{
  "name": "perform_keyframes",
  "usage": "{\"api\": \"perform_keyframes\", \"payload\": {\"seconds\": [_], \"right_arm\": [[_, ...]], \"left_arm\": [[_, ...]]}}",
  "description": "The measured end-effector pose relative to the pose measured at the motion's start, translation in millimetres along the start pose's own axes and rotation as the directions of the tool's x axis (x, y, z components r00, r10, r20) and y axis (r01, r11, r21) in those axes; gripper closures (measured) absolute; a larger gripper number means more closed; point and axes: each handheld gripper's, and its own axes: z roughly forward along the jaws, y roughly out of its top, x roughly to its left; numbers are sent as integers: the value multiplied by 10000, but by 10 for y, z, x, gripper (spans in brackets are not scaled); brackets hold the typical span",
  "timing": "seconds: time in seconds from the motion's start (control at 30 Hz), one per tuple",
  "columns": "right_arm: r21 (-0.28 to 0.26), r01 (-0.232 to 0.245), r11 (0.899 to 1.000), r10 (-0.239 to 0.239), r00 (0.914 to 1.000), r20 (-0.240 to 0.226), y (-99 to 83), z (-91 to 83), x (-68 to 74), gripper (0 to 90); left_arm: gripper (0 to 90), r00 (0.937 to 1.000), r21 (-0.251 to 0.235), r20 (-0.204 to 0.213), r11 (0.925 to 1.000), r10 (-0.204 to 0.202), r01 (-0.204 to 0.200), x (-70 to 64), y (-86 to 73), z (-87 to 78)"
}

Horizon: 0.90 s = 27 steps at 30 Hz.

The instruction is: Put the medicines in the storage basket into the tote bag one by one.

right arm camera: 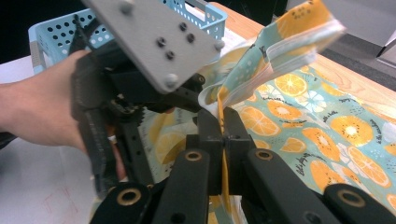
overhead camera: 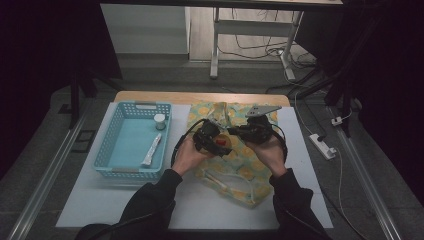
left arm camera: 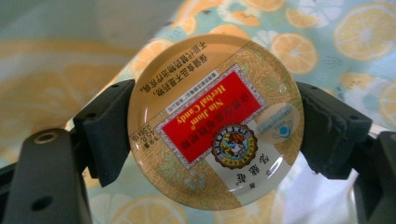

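White tabletop (overhead camera: 310, 165) | left claw (left arm camera: 212, 128) clamps round candy tin (left arm camera: 215, 121), label facing camera | right claw (right arm camera: 223, 135) pinches fruit-print bag (right arm camera: 327, 116) edge

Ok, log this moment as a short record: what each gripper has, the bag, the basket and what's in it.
left gripper: shut on a round candy tin, jaws pressing its two sides, label facing the camera
right gripper: shut on the edge of the fabric bag, lifting that edge
fabric bag: orange-slice print, lying on the white table to the right of the basket
basket: light blue, left part of the table
in basket: small white jar and white tube
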Motion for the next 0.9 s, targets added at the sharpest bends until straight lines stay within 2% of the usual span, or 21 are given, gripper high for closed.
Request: {"api": "perform_keyframes", "payload": {"seconds": [0.2, 0.5, 0.8, 0.9], "right_arm": [[-9, 15, 10000, -15, 10000, 23, -4, 12, -2, 899], [63, -11, 10000, 10, 10000, 33, -19, 40, -6, 900], [217, -95, 9997, 93, 9999, 110, -48, 65, -39, 899], [175, -136, 9998, 134, 9998, 122, -54, 63, -50, 899]], "left_arm": [[201, 9997, 67, -94, 9997, -236, 237, 78, 4, 98], [200, 9990, 24, -313, 9995, -329, 329, 139, 26, 232], [192, 9970, -301, -632, 9986, -450, 432, 180, 11, 343], [141, 9976, -495, -437, 9975, -529, 507, 187, -1, 306]]}}
